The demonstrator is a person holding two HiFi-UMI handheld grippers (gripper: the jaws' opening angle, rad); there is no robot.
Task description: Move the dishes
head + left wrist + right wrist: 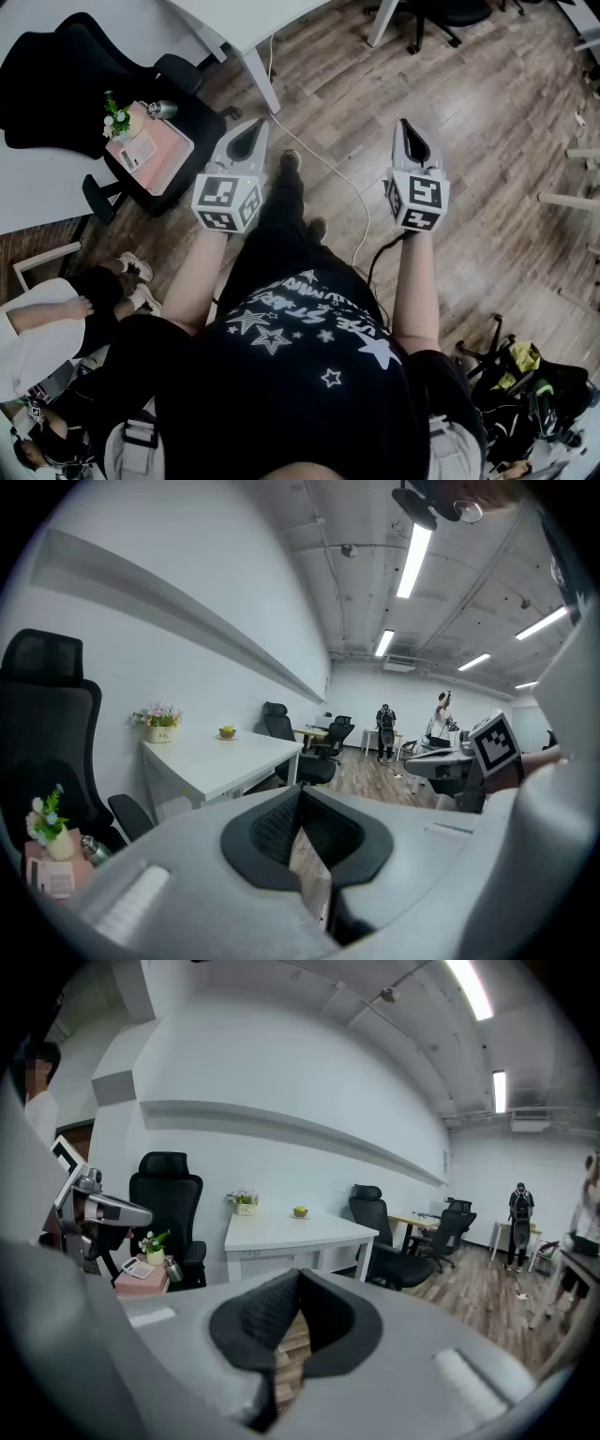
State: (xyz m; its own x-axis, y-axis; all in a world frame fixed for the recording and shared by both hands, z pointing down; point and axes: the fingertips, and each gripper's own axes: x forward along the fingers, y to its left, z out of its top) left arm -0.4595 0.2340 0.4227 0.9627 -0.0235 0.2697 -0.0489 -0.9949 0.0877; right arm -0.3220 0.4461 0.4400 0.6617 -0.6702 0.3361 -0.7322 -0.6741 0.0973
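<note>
Wood-plank floor (487, 141) underfoot; the person stands in open space with both tools held out in front, tilted slightly downward. The left gripper (246, 141) has its jaws together on nothing, and the right gripper (412, 145) is the same — pads meeting at the tips, only floor showing through the gap behind them.

The only dish I can make out is a small bowl (300, 1212) with something yellow-green in it. It sits on the white table (281, 1232) near the wall, just beside a flower pot (245, 1206), well apart from both grippers. A black chair (56, 84) carrying a pink box (150, 150) stands to the left of the table.

Judgement: the task has not started; the step in hand is the approach.

- Walk in to the table's long edge before reaching.
- Spread the jaws early, well short of the bowl.
- Come in low and level, taking the rim on the side away from the flower pot — a knock there could tip it.
- Keep the bowl upright so the contents stay put.
</note>
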